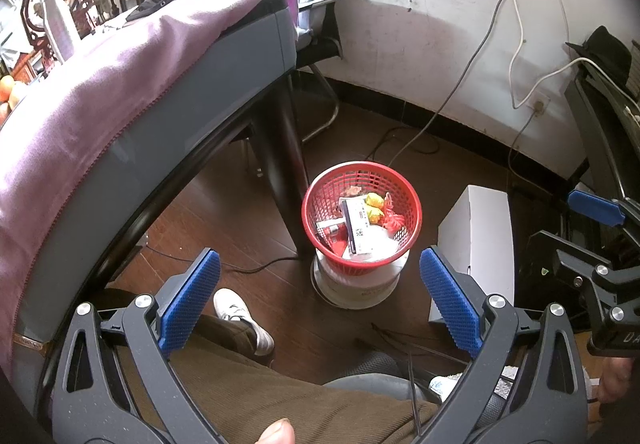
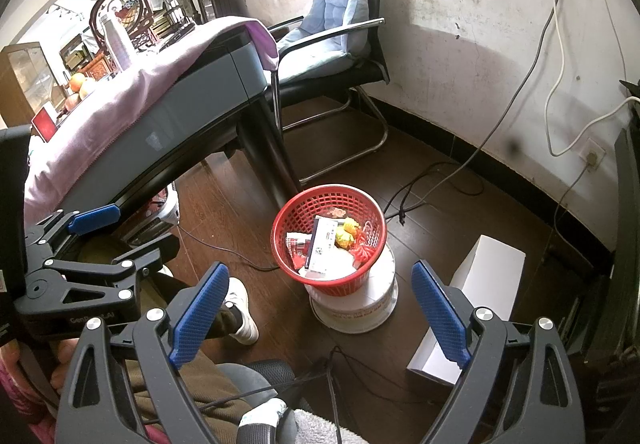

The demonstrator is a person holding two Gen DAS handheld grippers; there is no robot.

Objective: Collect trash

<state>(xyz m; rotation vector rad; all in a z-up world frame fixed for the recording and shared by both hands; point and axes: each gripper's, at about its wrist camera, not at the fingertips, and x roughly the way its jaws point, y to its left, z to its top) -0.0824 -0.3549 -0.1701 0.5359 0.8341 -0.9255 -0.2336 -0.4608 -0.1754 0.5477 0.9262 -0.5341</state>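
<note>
Both grippers, left gripper (image 1: 320,300) and right gripper (image 2: 320,308), spread fingers wide, empty, above one red basket (image 1: 320,200) of trash.

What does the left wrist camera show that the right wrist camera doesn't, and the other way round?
Only the left wrist view shows the black hat at the right edge and the right gripper from outside. Only the right wrist view shows the oranges on the table, the whole blue seat cushion, and the left gripper from outside. Both share the red basket of trash sitting on a white bucket, the white box beside it, the purple cloth, and a white shoe. Both grippers are open and empty.
</note>
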